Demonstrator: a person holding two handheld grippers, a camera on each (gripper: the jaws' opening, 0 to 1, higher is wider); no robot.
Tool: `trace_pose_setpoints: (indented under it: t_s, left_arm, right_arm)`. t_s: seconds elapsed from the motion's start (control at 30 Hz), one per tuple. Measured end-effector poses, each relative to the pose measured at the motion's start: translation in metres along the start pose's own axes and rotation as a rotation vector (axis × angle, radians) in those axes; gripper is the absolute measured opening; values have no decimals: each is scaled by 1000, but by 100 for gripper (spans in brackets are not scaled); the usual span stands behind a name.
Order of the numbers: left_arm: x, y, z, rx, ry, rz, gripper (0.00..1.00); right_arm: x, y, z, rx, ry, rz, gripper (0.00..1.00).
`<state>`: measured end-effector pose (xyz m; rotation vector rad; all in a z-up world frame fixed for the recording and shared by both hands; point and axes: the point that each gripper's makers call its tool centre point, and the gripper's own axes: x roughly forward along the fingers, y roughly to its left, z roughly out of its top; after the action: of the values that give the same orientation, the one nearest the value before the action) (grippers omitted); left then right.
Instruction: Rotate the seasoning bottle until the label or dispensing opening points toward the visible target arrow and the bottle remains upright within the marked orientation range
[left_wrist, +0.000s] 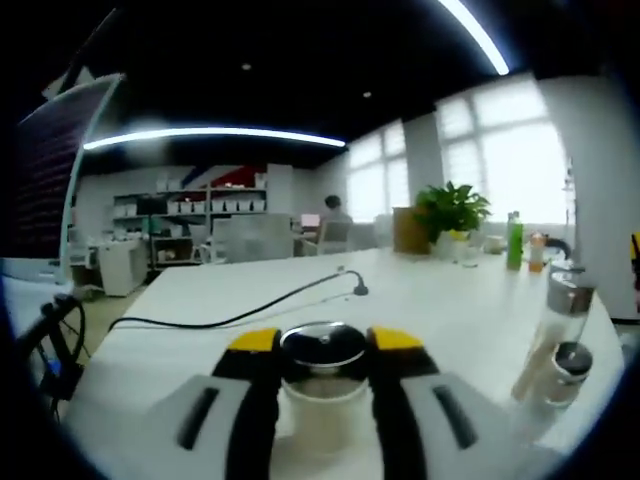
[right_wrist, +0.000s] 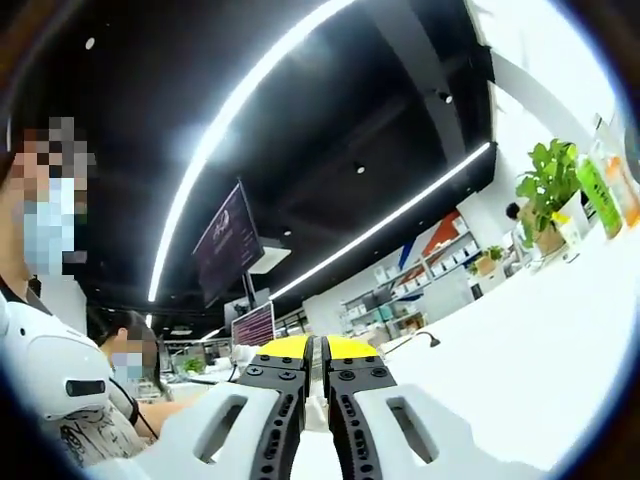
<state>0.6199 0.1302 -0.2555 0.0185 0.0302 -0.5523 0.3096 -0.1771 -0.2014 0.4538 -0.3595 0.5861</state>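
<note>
While the left hand-held gripper (left_wrist: 322, 352) clamps the upright seasoning bottle (left_wrist: 323, 385) on the bench (left_wrist: 440, 300), the right hand-held gripper (right_wrist: 321, 352) hangs closed, empty, tilted upward.

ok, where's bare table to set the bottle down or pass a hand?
Bare table runs between the cable and the clear bottles at right, ahead of the left gripper, whose jaws hold the seasoning bottle. Crowded: the far right end, with plant and green bottle.
</note>
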Motion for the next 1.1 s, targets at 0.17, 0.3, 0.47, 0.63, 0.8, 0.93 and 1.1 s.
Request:
trace_pose_setpoints:
  t_s: [0.17, 0.3, 0.47, 0.63, 0.8, 0.93, 1.1]
  left_arm:
    - [-12, -12, 4, 13, -1, -9, 34]
    - [-20, -22, 6, 7, -3, -24, 34]
    - [-30, -29, 2, -9, 5, -37, 34]
    - [-50, -38, -1, -14, 1, -45, 34]
    - [-68, -48, -7, -6, 13, -50, 34]
    - [-78, -53, -8, -13, 10, -52, 34]
    - [-85, -62, -12, 0, 29, -46, 34]
  right_arm:
    - [4, -2, 1, 19, 10, 39, 2]
    - [4, -7, 8, 22, -5, 56, 2]
    - [10, -9, 10, 36, -14, 89, 2]
    - [22, -3, 1, 60, 14, 143, 2]
    - [31, 11, -6, 79, 30, 210, 2]
    - [36, 20, -10, 84, 45, 259, 1]
    - [42, 22, -11, 101, 51, 298, 1]
